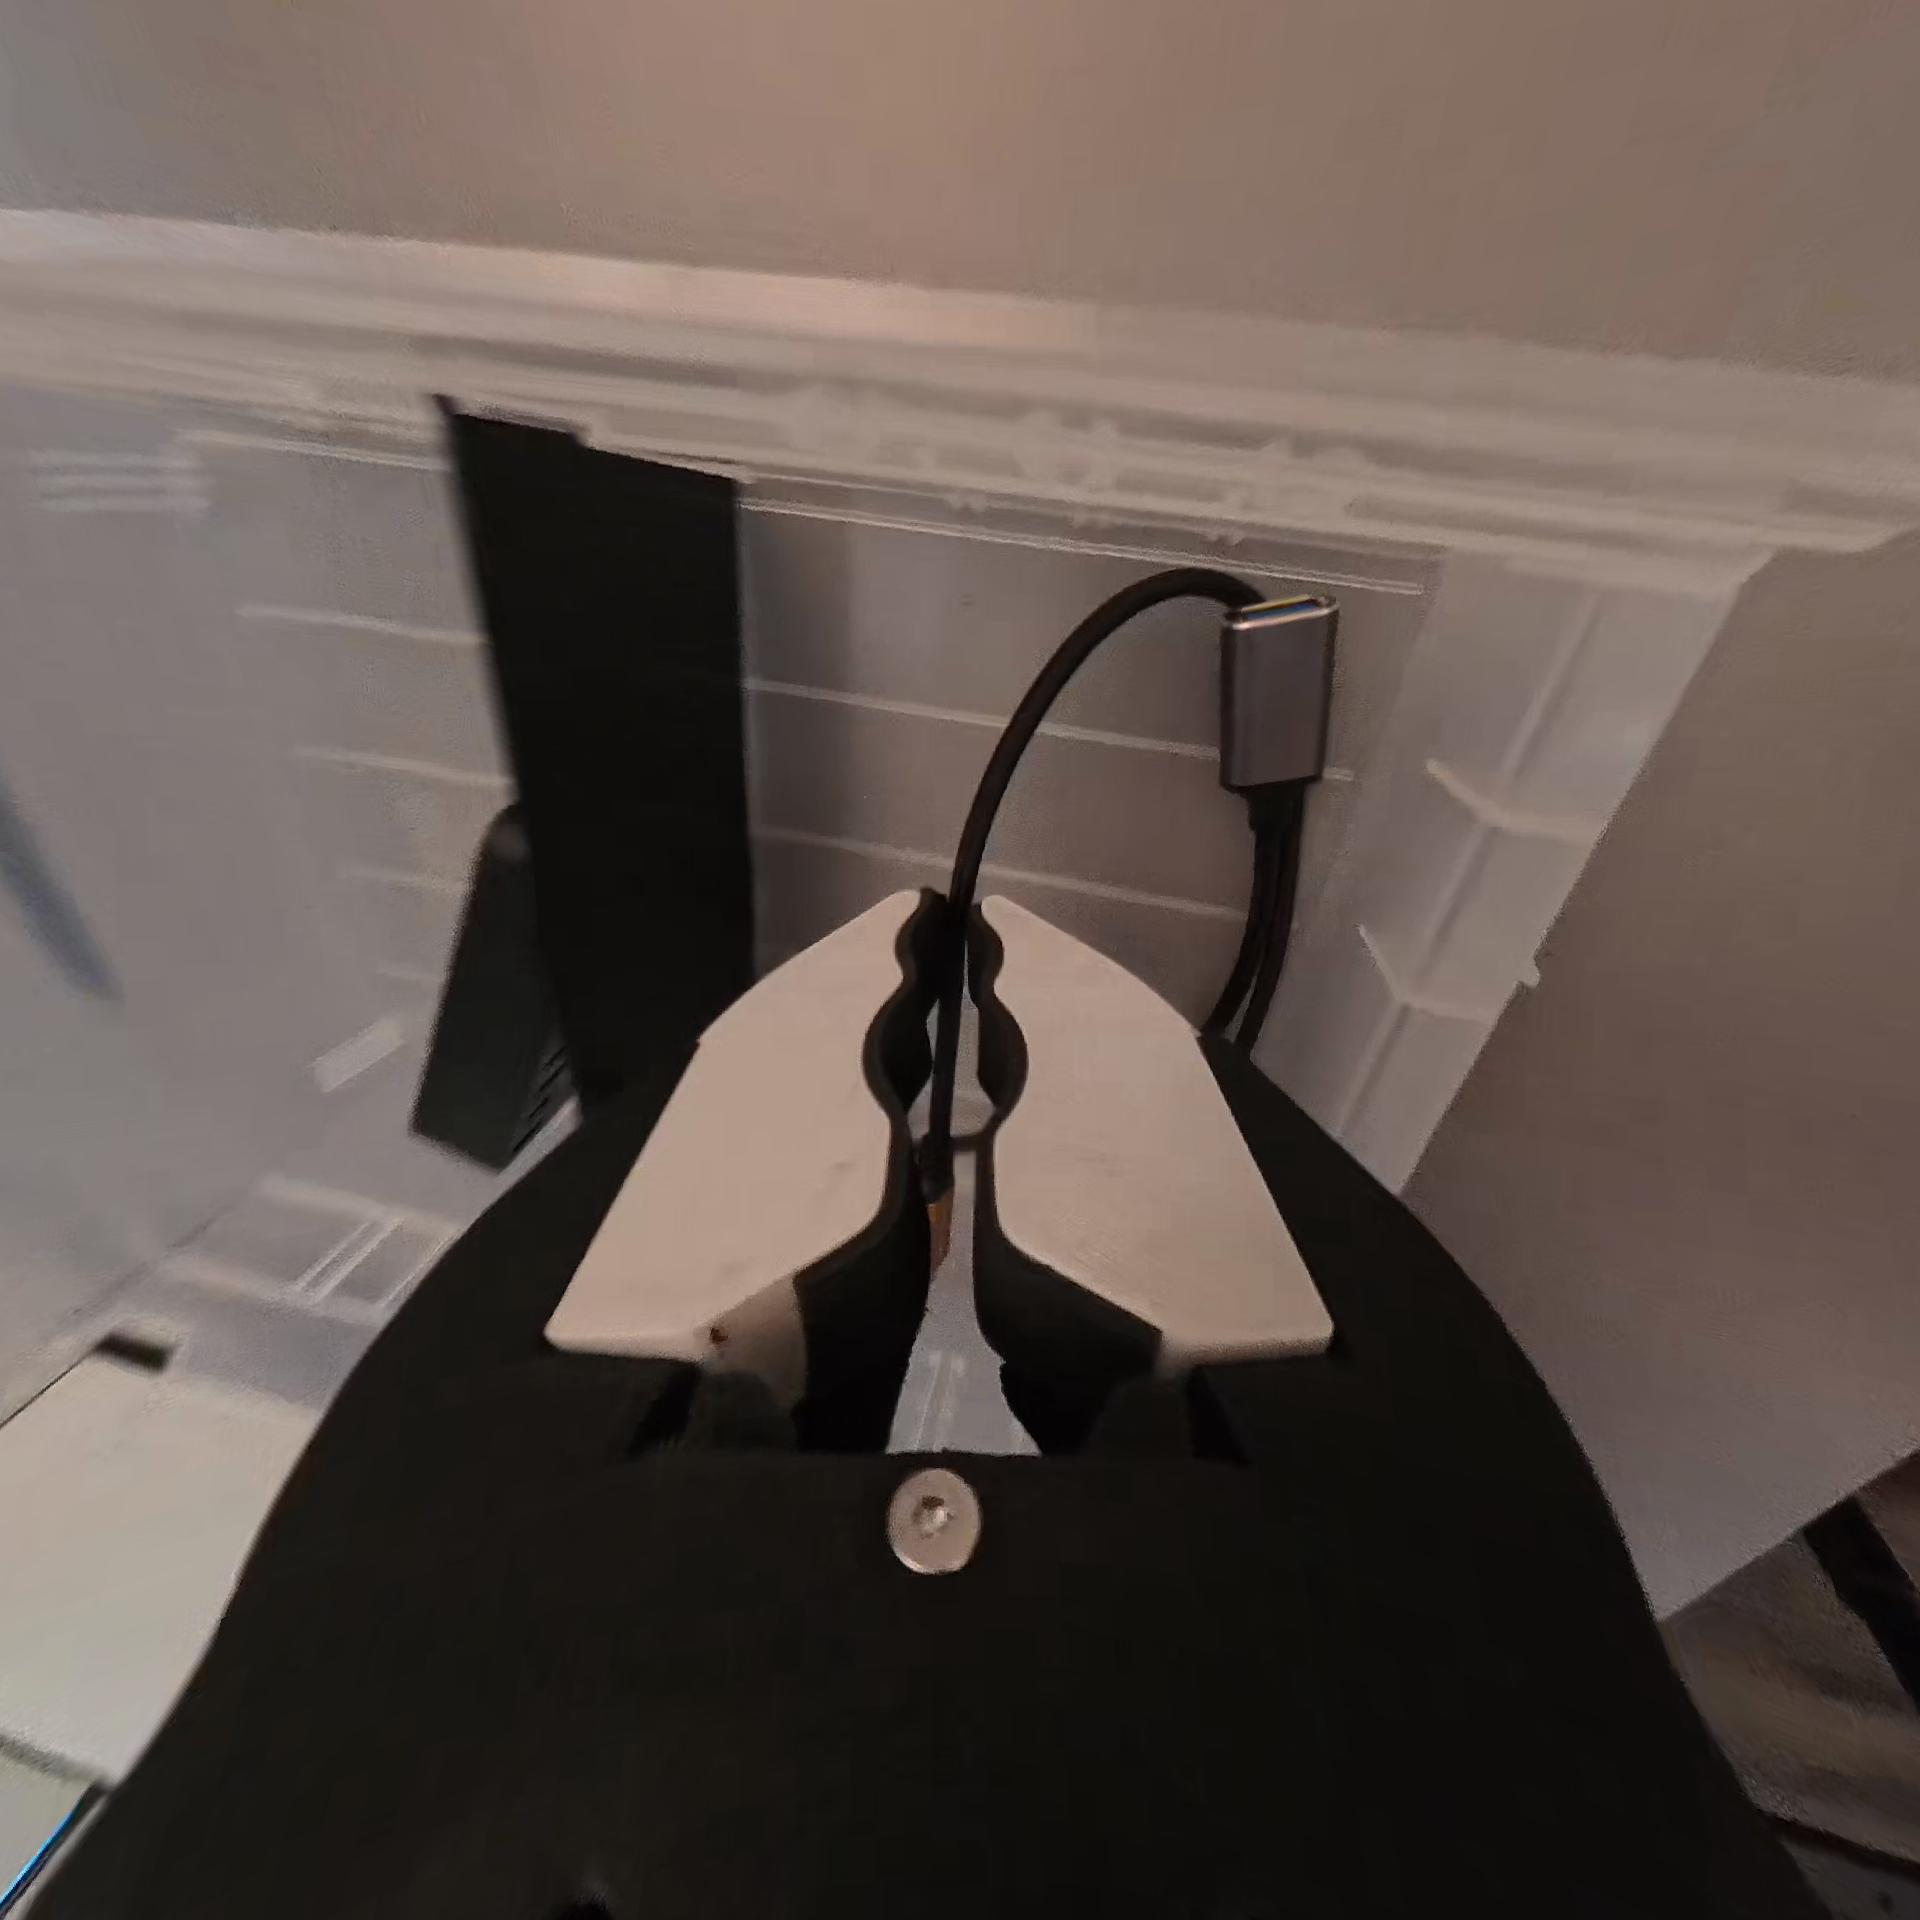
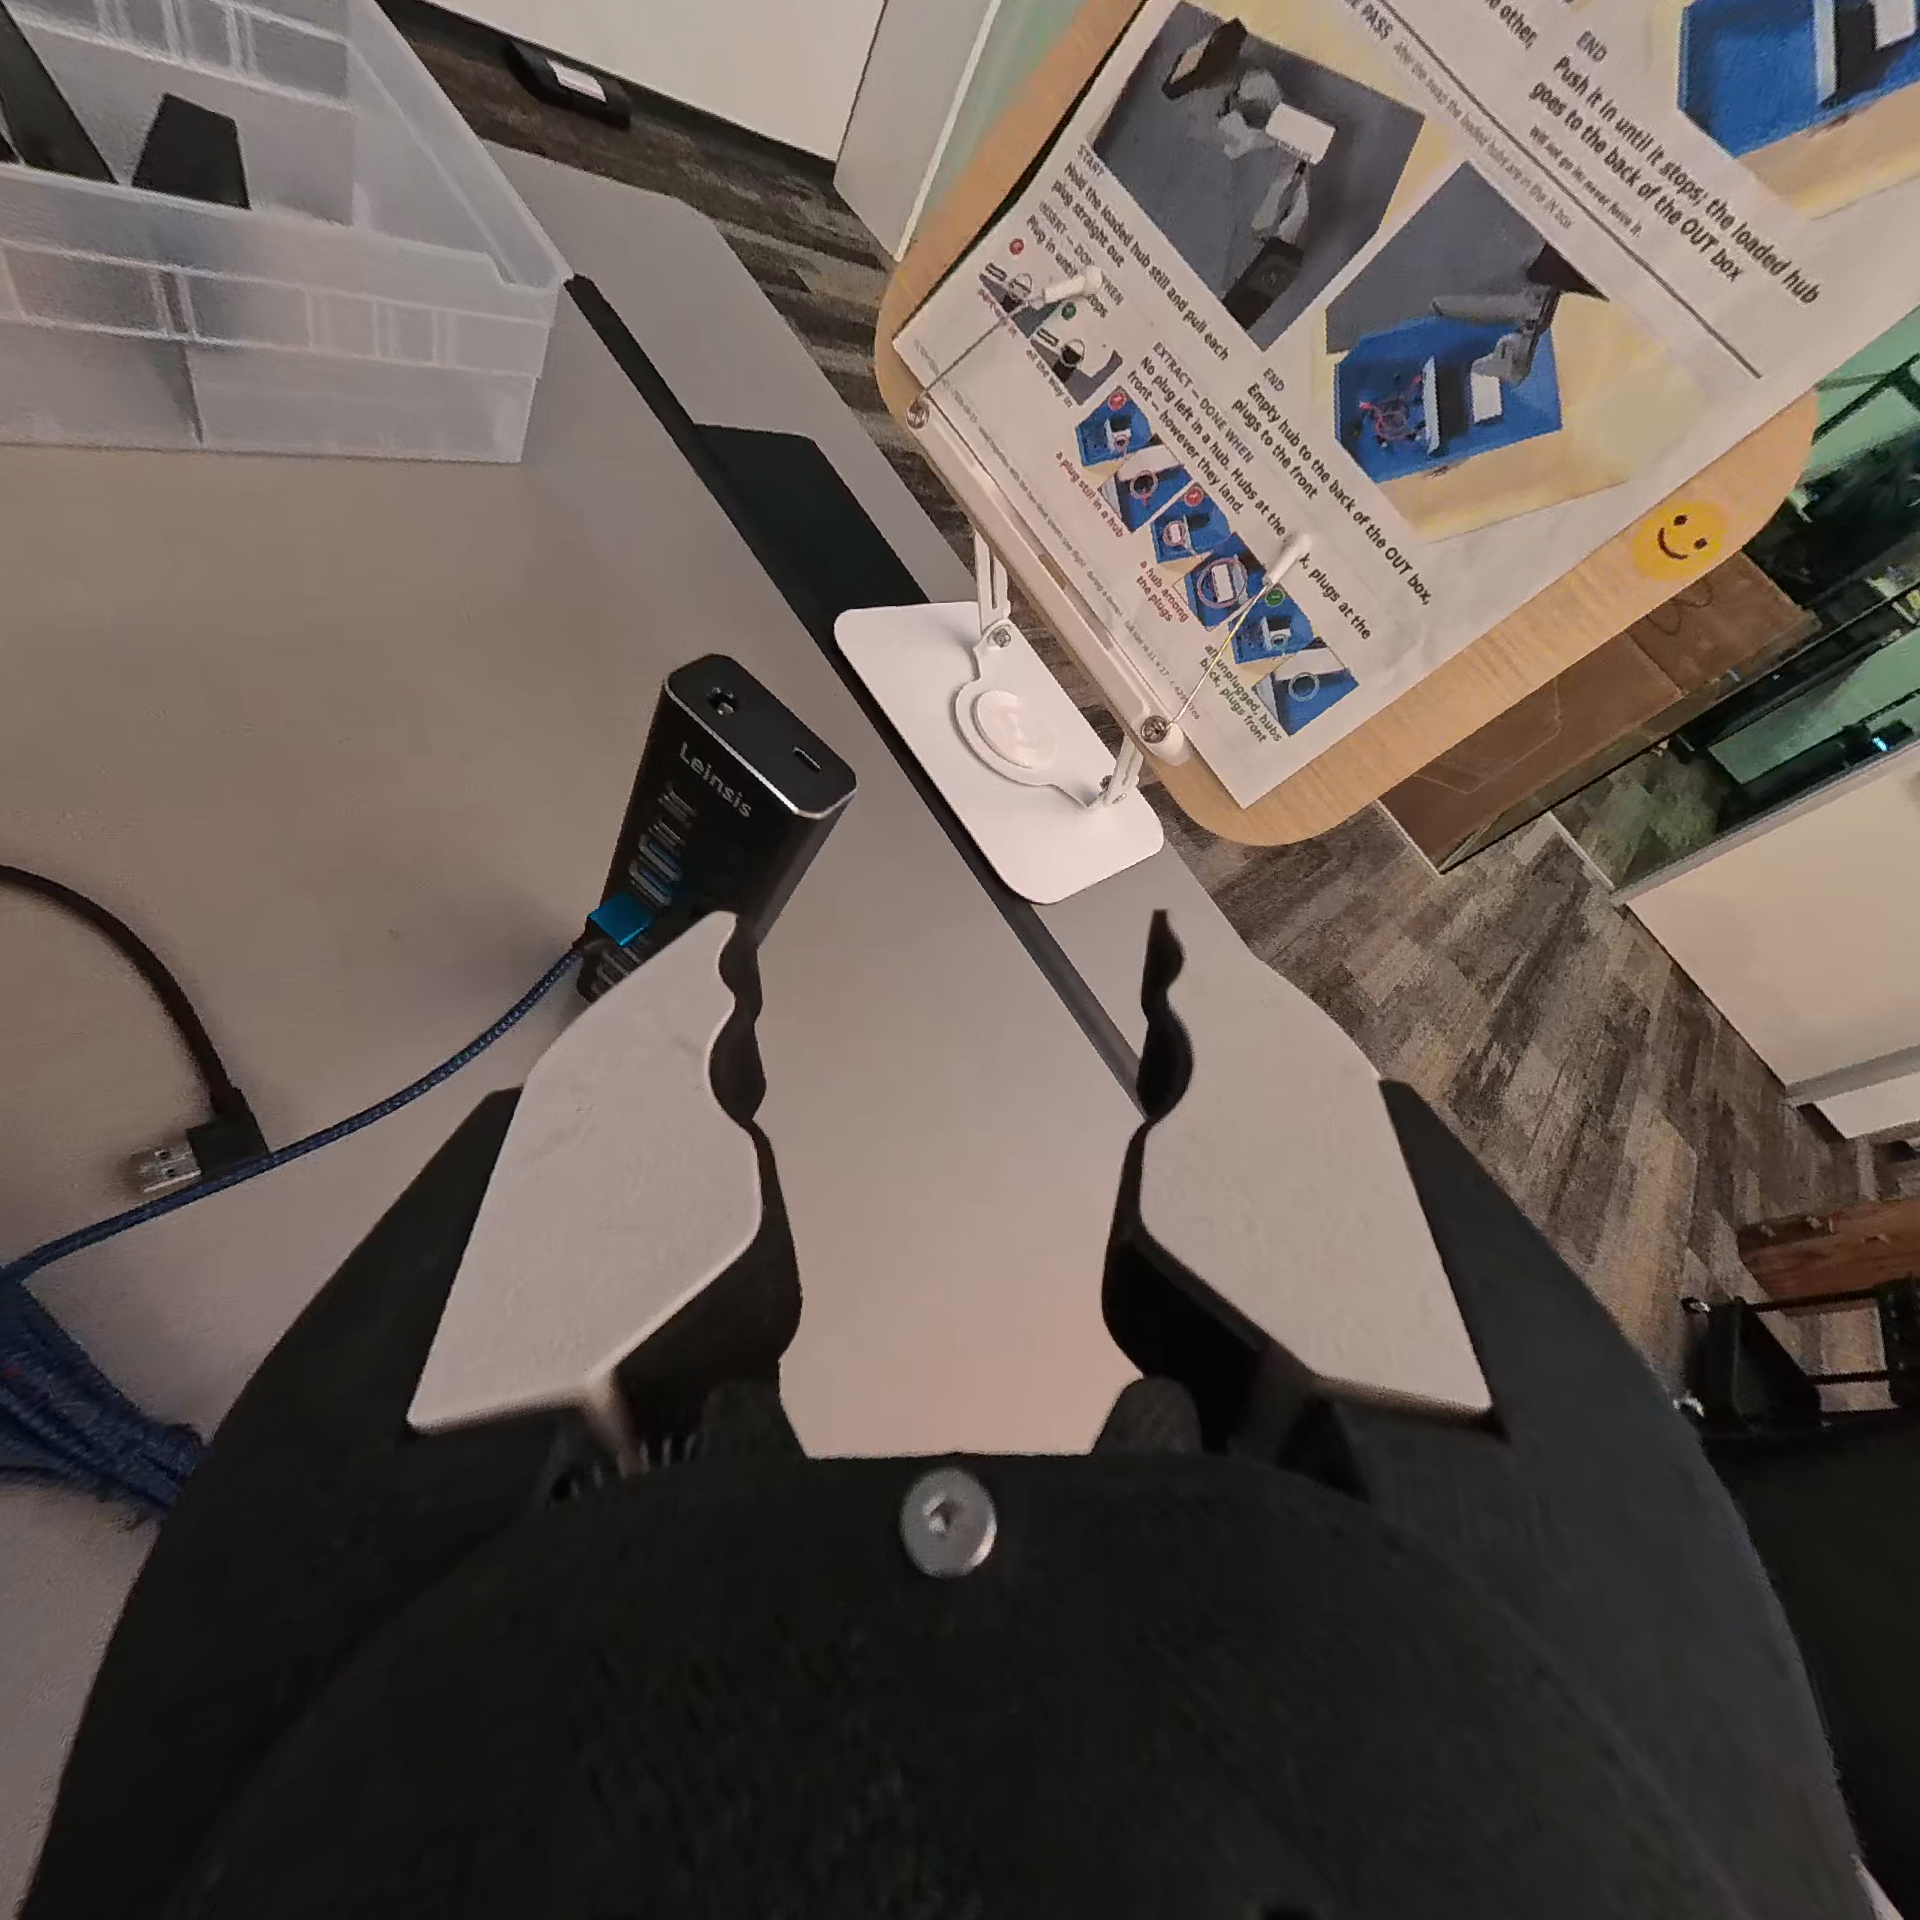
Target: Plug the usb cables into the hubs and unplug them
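Note:
In the left wrist view my left gripper (image 1: 951,920) is shut on a thin black cable (image 1: 1023,727). The cable arcs up and right to a small grey metal adapter (image 1: 1273,696) that hangs against the wall of a translucent plastic bin (image 1: 1039,416). Two more black leads (image 1: 1252,935) run down from the adapter. In the right wrist view my right gripper (image 2: 943,935) is open and empty above the grey table (image 2: 364,623). A black hub (image 2: 743,821) lies just beyond its left finger, with a blue USB plug (image 2: 623,920) in one port and a blue braided cable (image 2: 343,1122) trailing left.
Two black hubs (image 1: 603,779) stand at the left inside the bin. On the table lie a black cable with a silver USB plug (image 2: 166,1164) and the translucent bin (image 2: 260,270) at the far left. A white stand (image 2: 997,748) holds a printed sheet (image 2: 1351,364) past the table edge. There is about 45 centimeters between the tips of the two grippers. The blue USB plug (image 2: 623,920) is about 12 centimeters from my right fingertips and 35 centimeters from my left.

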The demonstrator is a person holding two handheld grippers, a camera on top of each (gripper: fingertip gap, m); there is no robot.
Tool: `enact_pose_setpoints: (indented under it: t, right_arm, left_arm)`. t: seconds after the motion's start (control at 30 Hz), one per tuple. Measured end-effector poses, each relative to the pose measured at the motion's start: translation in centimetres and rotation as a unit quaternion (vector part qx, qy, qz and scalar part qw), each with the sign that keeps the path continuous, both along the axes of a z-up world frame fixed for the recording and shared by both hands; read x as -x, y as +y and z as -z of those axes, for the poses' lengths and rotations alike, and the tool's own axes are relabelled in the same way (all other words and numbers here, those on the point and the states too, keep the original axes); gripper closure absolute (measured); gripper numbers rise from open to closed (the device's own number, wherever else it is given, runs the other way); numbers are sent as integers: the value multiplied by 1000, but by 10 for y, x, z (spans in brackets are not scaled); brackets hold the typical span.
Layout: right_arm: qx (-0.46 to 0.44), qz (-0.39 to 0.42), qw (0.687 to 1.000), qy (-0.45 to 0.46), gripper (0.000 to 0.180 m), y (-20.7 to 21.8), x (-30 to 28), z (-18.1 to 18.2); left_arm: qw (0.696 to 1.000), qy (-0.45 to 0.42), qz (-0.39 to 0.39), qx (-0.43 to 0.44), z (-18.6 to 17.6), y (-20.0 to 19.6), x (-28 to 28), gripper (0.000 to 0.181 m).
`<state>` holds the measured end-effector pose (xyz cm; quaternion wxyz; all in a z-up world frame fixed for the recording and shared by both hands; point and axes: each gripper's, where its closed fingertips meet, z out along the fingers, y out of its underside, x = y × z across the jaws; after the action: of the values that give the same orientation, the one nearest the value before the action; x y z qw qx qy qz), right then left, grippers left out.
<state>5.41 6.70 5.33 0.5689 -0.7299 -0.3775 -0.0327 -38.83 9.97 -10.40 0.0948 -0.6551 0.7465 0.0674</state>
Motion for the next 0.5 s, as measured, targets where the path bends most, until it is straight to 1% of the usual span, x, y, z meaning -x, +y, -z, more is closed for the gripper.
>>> enact_pose_setpoints:
  t: [0.1, 0.2, 0.3, 0.4, 0.5]
  right_arm:
    - [-4, -4, 1000, -4, 108, -1, 3, -2]
    - [-6, -7, 1000, -13, 108, -2, 6, -2]
    - [-8, -10, 1000, -19, 108, -3, 10, -2]
    - [-12, -12, 999, -31, 108, -4, 14, -2]
    - [-15, -14, 999, -42, 108, -6, 18, -2]
  left_arm:
    - [996, 41, 4, -79, -38, 6, 7, 178]
    - [989, 59, 2, -136, -79, 6, 7, 178]
    - [975, 85, 5, -205, -124, 9, 9, 179]
    - [970, 64, 1, -233, -158, 2, -1, 179]
    - [962, 64, -4, -265, -185, 0, -6, 178]
